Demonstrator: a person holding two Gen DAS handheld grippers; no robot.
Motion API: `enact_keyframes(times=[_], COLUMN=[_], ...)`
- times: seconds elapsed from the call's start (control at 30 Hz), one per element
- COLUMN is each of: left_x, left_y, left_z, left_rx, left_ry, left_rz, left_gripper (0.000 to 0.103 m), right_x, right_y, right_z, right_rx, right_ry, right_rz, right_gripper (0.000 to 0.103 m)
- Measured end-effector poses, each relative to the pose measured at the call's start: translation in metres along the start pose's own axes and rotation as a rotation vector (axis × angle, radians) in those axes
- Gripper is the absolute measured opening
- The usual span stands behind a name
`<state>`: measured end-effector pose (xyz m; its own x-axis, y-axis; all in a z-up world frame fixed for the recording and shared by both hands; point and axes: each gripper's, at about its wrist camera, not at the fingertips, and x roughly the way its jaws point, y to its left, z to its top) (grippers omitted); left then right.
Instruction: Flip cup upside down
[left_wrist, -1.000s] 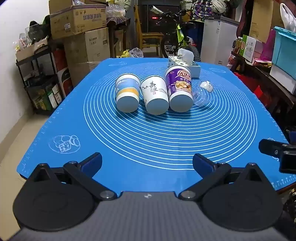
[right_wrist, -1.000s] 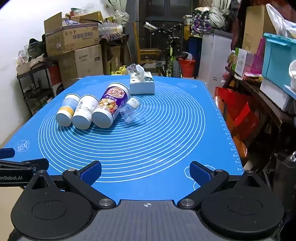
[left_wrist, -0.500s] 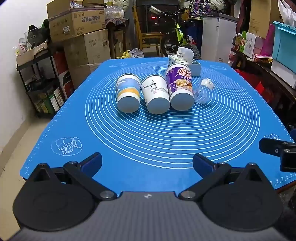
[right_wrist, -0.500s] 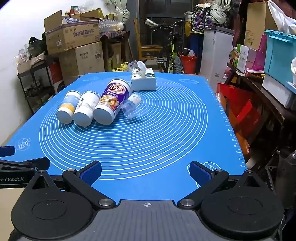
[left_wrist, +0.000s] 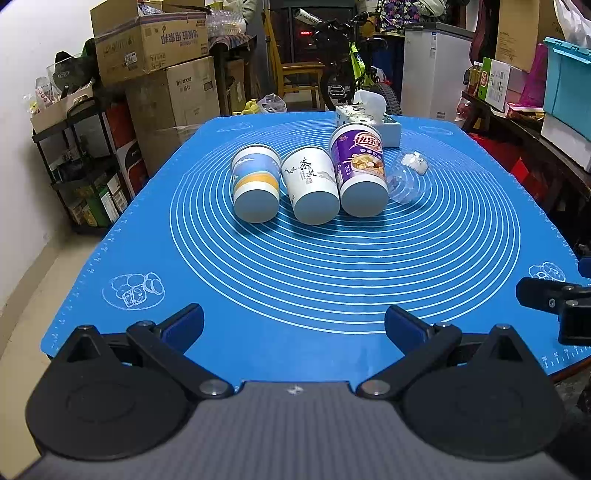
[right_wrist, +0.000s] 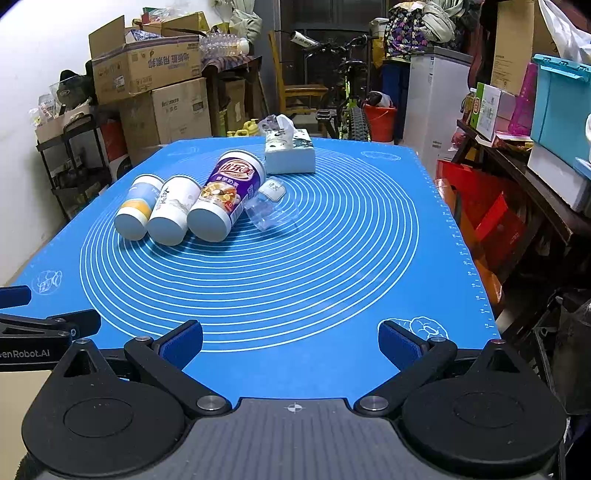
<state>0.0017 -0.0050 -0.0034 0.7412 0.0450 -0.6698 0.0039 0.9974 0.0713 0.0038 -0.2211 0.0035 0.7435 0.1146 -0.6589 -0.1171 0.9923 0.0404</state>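
Change since the earlier frames is slight: both wrist views have drawn a little nearer the mat and the cups sit marginally larger; nothing on the mat has shifted, so the task stands at the approach stage, no cup yet touched. The left gripper has its jaws spread wide and holds nothing; the right gripper is likewise fully open and empty. The task's things lie on their sides in a row at about 12 o'clock from the left gripper and 11 o'clock from the right, bases toward the cameras, flanks touching or nearly so: a blue-and-yellow cup, a white cup and a purple cup. At 3 o'clock of the purple cup lies a clear plastic cup, also tipped over. A tissue box stands behind the row. Legible writing — the purple cup carries "优乐美" in white; the white cup bears brush calligraphy, its first character apparently "茶"; the left gripper's body, seen in the right view, reads "enRobot.AI", cut off at the frame edge. A cardboard carton beyond the table shows inverted print, not readable.
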Motion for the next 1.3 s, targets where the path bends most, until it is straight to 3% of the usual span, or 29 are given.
enact_keyframes(times=[1.3], left_x=[-0.0018], left_y=[-0.001], left_z=[0.0003], left_rx=[0.028], left_ry=[0.003], left_rz=[0.006], left_gripper=[0.103], right_x=[-0.002], right_y=[0.0013], right_z=[0.0017], right_rx=[-0.014], right_ry=[-0.001], right_rz=[0.002], right_gripper=[0.101])
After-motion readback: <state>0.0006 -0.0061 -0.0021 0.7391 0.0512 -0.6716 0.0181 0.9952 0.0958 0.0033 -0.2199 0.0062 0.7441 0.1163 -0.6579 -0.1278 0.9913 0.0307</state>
